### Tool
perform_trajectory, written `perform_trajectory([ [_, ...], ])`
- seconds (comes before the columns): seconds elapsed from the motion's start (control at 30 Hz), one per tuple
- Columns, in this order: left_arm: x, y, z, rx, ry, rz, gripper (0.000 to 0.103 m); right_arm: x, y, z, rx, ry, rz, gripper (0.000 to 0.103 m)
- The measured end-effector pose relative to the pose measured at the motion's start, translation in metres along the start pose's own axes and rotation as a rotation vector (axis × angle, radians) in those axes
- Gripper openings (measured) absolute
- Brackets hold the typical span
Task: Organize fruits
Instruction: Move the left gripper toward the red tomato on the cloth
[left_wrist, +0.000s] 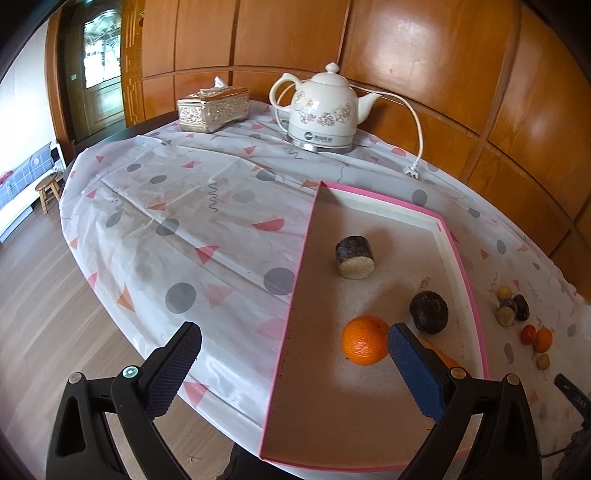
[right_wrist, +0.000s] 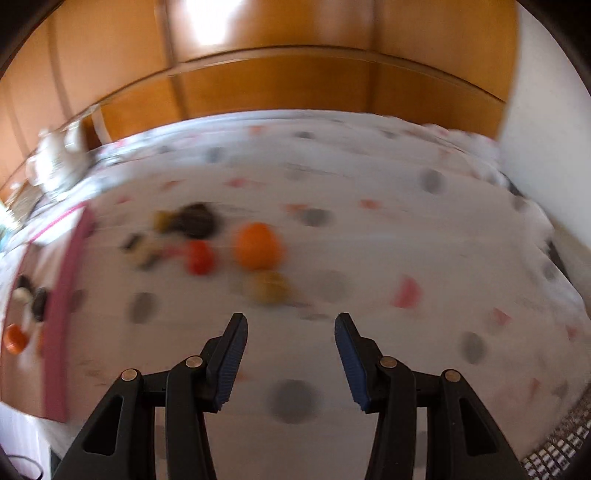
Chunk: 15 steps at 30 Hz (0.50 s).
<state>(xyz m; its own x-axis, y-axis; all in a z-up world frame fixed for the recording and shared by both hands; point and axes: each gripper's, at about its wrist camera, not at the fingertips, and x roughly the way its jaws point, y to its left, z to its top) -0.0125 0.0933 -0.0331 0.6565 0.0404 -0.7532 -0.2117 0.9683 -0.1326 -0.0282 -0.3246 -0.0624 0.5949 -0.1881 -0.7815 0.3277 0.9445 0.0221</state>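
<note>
**Fruit on patterned table, both grippers empty**

1. Table (left_wrist: 192, 229), oval, under a white cloth with grey dots and pink triangles. I see it sharp in my left wrist view and smeared by motion blur in my right.
2. Pink-rimmed tray (left_wrist: 295, 295), shallow, pale floor. The left view gives me nearly all of it; the right view shows only its pink edge at nine o'clock.
3. White kettle (left_wrist: 325, 110) on its base at twelve o'clock, cord trailing toward two o'clock. Sharp in the left view only.
4. Ornate tissue box (left_wrist: 212, 109) at eleven o'clock of the kettle's side, left view only.
5. Left gripper (left_wrist: 291, 365), jaws spread wide with nothing between them, right finger just in front of the orange.
6. Right gripper (right_wrist: 290, 360), jaws partly apart, empty, above bare cloth.
7. Orange (left_wrist: 365, 340) in the tray, beside a dark round fruit (left_wrist: 429, 312); a dark cylinder with a pale cut face (left_wrist: 354, 257) lies toward twelve o'clock.
8. Loose fruit cluster (left_wrist: 524, 325) on the cloth at three o'clock of the tray. My right view has it ahead at twelve o'clock: small orange (right_wrist: 258, 245), red fruit (right_wrist: 199, 257), yellowish fruit (right_wrist: 269, 287), dark pieces too blurred to name.
</note>
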Motion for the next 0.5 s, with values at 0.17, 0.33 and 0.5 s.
perform_trajectory([
  [0.17,-0.002,-0.01,0.001,0.038,-0.005,-0.014,0.101,0.004,-0.043,-0.003,0.102,0.004,-0.098,0.05],
  [0.33,-0.007,-0.024,0.006,0.083,-0.014,-0.05,0.101,0.009,-0.066,-0.005,0.146,0.004,-0.154,0.05],
  [0.5,-0.01,-0.042,0.012,0.129,-0.005,-0.111,0.101,0.016,-0.082,-0.011,0.187,0.021,-0.181,0.05],
])
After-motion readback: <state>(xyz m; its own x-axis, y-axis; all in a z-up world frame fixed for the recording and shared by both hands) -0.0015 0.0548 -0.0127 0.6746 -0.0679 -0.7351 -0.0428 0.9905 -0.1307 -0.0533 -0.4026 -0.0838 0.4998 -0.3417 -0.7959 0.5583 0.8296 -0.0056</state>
